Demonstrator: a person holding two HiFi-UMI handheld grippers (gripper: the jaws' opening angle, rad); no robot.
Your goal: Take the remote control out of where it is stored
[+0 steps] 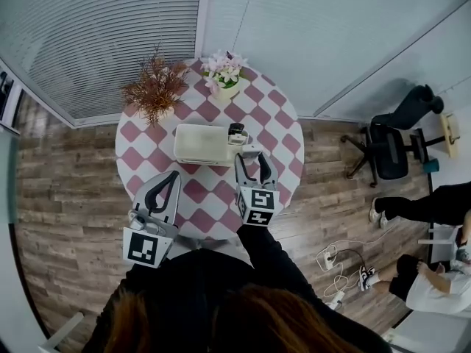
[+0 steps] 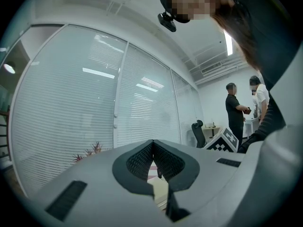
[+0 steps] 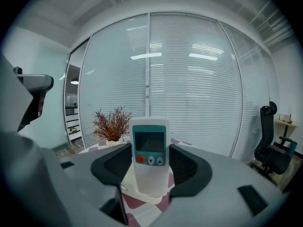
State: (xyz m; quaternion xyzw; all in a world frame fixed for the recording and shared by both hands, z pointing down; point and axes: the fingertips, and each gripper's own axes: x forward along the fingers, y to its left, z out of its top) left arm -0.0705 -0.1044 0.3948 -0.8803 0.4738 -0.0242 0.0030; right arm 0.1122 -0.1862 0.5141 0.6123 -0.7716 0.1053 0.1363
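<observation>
round table in pink-and-white checked cloth point(image 1: 140, 132), bearing a white rectangular box point(image 1: 200, 144), a rust-brown dried plant point(image 1: 154, 88) and pale pink potted flowers point(image 1: 224, 72). right gripper point(image 1: 251, 158) astride a white rectangular remote control point(image 1: 250, 151) just beside the box; left gripper point(image 1: 174, 176) with jaws together.

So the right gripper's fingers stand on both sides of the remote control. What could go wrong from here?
1. The white remote control with a teal face stands upright in a white holder. Whether the right gripper presses it I cannot tell, so it may slip.
2. The left gripper is shut and away from the holder, which may lift along.
3. A sideways pull may hit the small black object nearby.
</observation>
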